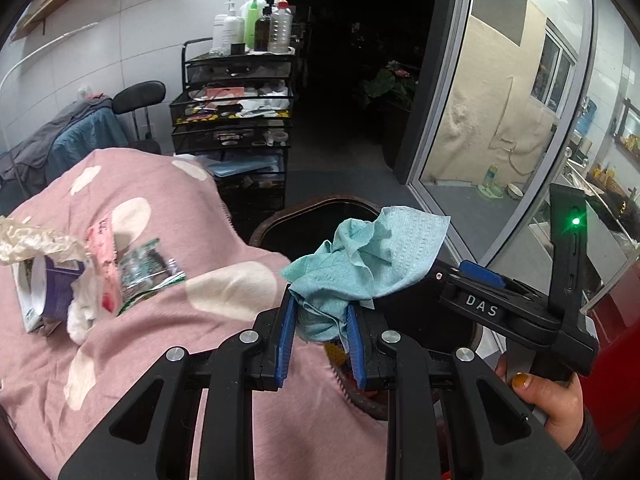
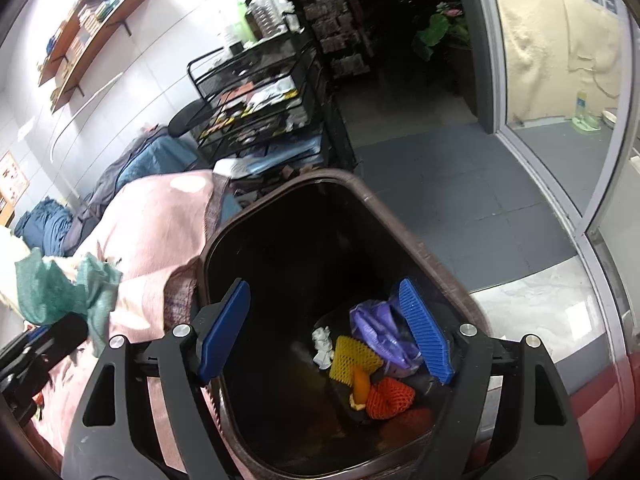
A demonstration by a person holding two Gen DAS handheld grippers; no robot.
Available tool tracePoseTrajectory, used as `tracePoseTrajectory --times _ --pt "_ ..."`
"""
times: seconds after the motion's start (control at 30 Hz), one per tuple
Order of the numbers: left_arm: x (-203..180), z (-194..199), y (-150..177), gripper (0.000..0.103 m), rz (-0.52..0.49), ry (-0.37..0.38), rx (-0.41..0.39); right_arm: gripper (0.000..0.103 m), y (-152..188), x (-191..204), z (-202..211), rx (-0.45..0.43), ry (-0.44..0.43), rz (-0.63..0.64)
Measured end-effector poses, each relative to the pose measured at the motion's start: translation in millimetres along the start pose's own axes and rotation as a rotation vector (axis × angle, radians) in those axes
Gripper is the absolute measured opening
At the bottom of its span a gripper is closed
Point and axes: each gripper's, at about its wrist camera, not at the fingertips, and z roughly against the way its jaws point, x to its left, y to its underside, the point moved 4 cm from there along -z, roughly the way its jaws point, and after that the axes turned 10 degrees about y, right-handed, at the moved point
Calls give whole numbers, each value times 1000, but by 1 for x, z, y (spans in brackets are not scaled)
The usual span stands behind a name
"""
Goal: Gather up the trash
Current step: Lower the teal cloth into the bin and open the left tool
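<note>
Left wrist view. Left gripper (image 1: 320,328): jaws closed on a crumpled teal paper towel (image 1: 368,256), which bunches up above the blue pads. Beyond it, the dark rim of the bin (image 1: 320,204). Right gripper (image 1: 480,280) seen from the side, just beside the towel, held by a hand (image 1: 548,400). On the pink blanket (image 1: 192,360), well to the left: a purple tub (image 1: 56,288), a pink wrapper (image 1: 102,264), a green-printed clear wrapper (image 1: 148,268) and crumpled cream paper (image 1: 36,240), all uncollected.

Right wrist view. Right gripper (image 2: 326,332): jaws wide apart, nothing between them, poised over the open bin (image 2: 416,232). In the bin: a purple bag (image 2: 380,332), yellow foam netting (image 2: 352,356), orange netting (image 2: 390,398), a white scrap (image 2: 323,346). The towel (image 2: 60,292) shows at the left edge, over the blanket (image 2: 160,224).

Step in hand, as judged: the right gripper has nothing left to drop; the towel is on its way to the bin. Next: bring the left gripper across until the towel hangs inside the rim, then let go; afterwards, the litter on the blanket.
</note>
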Motion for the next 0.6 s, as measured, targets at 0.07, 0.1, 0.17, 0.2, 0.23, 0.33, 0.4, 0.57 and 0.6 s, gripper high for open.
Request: tracePoseTrajectory --times 0.07,0.1,0.17,0.2,0.23,0.33,0.4,0.57,0.6 --pt "-1 -7 -1 24 3 4 17 77 -3 -5 1 -9 12 -12" --pt "-3 -11 -1 24 0 2 24 77 -4 -8 2 -13 18 -18" --pt "-7 -19 -2 24 -12 -6 37 78 -5 -14 2 -14 27 -30" --pt "-9 -23 -1 24 -18 -8 45 78 -6 -16 1 -14 32 -34" --pt "-11 -27 -1 24 -24 -10 52 78 -7 -20 1 -14 39 -44" --pt "-16 -37 0 24 -45 -21 73 78 -9 -27 0 -13 47 -59" --pt "-17 -42 0 24 -53 -27 85 78 -9 -30 0 -15 52 -63" --pt "-21 -49 1 26 -86 -41 100 78 -12 -35 0 -26 72 -63" --pt "-22 -50 1 29 -99 -49 101 79 -12 -36 0 -26 74 -65"
